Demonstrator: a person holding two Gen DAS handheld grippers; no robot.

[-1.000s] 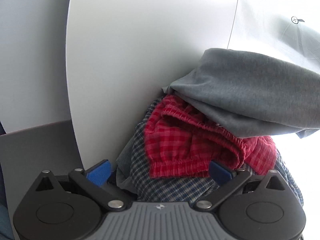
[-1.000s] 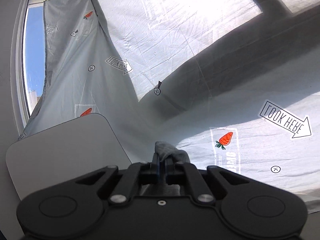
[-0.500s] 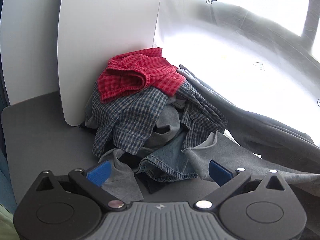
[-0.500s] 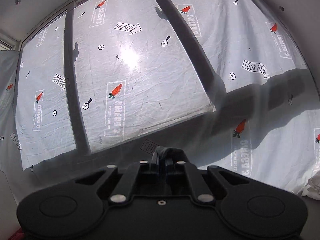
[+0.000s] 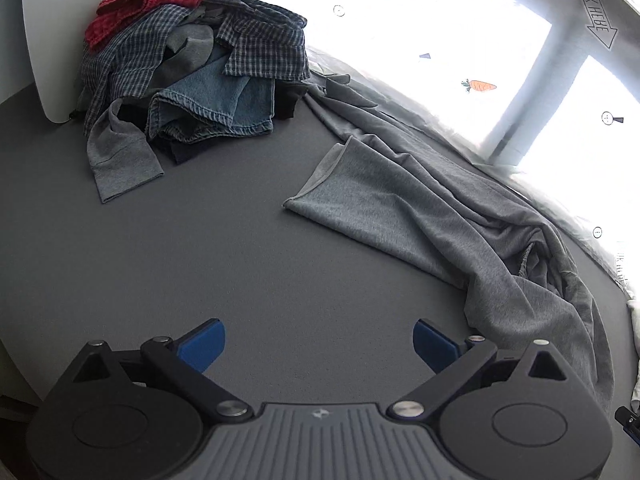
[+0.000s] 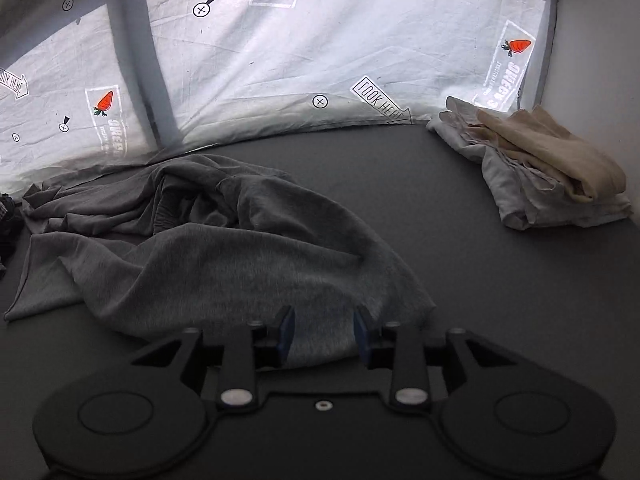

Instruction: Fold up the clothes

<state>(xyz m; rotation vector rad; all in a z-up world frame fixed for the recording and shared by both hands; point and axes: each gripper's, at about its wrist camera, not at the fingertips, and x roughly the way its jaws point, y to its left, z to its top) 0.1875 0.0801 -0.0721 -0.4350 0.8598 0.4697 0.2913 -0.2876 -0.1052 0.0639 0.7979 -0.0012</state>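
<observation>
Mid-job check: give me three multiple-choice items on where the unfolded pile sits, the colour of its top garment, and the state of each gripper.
1. The unfolded pile lies:
A. against the white board
B. under the grey garment
C. between the left gripper's fingers

2. The pile's top garment is:
A. beige
B. red checked
C. green

3. The grippers are:
A. both shut
B. both open
C. only the left open

Key: 1 A, the pile leans on the board. 2 B, red check on top. 3 B, left gripper spread wide over the bare table; right gripper open astride the grey fabric.
</observation>
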